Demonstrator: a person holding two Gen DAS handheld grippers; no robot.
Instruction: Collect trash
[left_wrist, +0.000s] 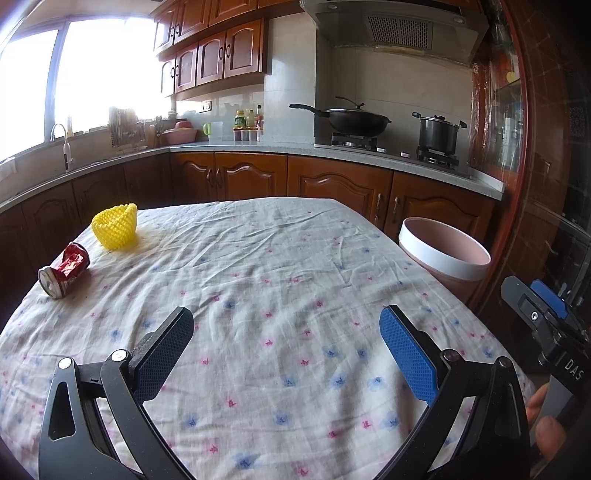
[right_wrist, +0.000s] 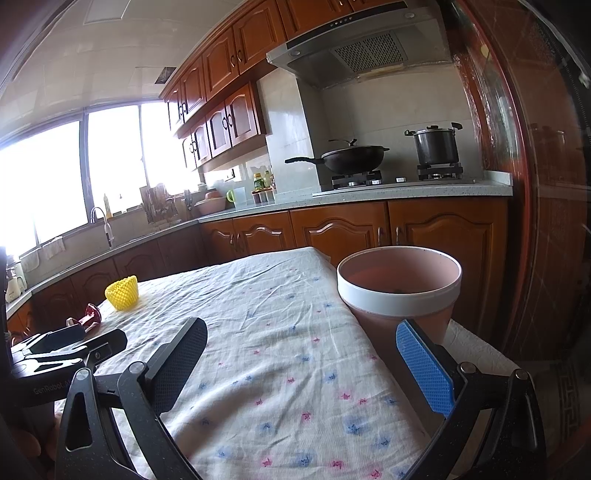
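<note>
I hold both grippers, left (left_wrist: 286, 350) and right (right_wrist: 303, 362), wide open and empty over the cloth (left_wrist: 277, 266), ready for the can (left_wrist: 64, 271) and net (left_wrist: 115, 227) at left; bin (left_wrist: 443, 254) waits right.

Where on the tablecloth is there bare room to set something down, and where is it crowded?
The cloth-covered table is bare across its middle, far edge and right side toward the pink bin. The only crowding is the far left corner, where the crushed red can and yellow foam net lie close together. Both the left gripper and right gripper hover open over bare cloth.
</note>
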